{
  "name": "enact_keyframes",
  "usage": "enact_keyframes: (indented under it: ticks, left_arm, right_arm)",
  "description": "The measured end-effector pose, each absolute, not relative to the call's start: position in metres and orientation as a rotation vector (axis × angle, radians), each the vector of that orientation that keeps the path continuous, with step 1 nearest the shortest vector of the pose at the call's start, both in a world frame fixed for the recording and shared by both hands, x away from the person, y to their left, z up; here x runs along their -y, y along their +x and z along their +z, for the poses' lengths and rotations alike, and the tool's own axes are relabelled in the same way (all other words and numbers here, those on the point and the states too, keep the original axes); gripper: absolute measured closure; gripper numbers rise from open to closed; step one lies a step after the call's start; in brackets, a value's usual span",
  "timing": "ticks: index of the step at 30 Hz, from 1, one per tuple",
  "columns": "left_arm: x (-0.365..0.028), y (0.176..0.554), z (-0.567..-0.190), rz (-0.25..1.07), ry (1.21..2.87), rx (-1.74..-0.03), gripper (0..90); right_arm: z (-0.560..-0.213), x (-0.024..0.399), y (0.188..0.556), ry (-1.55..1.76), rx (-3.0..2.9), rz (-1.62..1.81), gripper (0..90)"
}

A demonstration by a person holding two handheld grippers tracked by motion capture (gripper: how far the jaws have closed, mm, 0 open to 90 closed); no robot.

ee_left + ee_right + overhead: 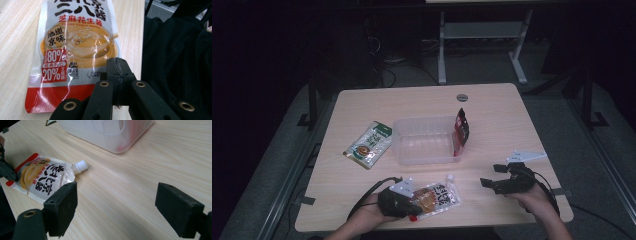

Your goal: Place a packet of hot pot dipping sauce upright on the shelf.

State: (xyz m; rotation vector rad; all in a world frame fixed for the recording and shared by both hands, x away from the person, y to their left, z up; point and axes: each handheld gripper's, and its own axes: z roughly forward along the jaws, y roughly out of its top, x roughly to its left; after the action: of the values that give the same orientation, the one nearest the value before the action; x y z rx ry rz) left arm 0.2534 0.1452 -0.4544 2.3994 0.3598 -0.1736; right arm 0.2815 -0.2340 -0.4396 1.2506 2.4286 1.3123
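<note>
Left gripper (408, 206), nearest the cam, has jaws pinched shut on bottom edge of sauce pouch (437, 198), flat at table's near edge. Right gripper (493, 181) hovers, jaws wide, empty. Next prob: lift pouch into clear bin (398, 141).

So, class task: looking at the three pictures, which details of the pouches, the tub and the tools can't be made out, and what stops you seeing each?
- Left tool: left tool view; its shut jaws cover the sauce pouch edge they pinch.
- Pouch title: cut off by that view's top edge.
- Red packet: high view; too small to read, lower part behind the clear tub wall.
- Green packet: high view; print too small and dim.
- Right tool: open over bare table.
</note>
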Motion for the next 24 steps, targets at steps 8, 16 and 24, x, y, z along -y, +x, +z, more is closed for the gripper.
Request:
enact_keyframes:
  ticks: [8,16,24]
  left_arm:
    - [-0.152,0.263,-0.454,-0.123,2.384,-0.418,89.8]
    - [-0.162,0.267,-0.446,-0.085,2.354,-0.441,89.7]
    - [-0.172,0.280,-0.442,-0.028,2.329,-0.495,89.7]
  right_arm:
    - [-0.440,0.233,0.281,1.249,-2.436,1.309,17.4]
    - [-0.440,0.233,0.280,1.251,-2.436,1.315,17.4]
    - [-0.441,0.232,0.275,1.248,-2.444,1.309,17.4]
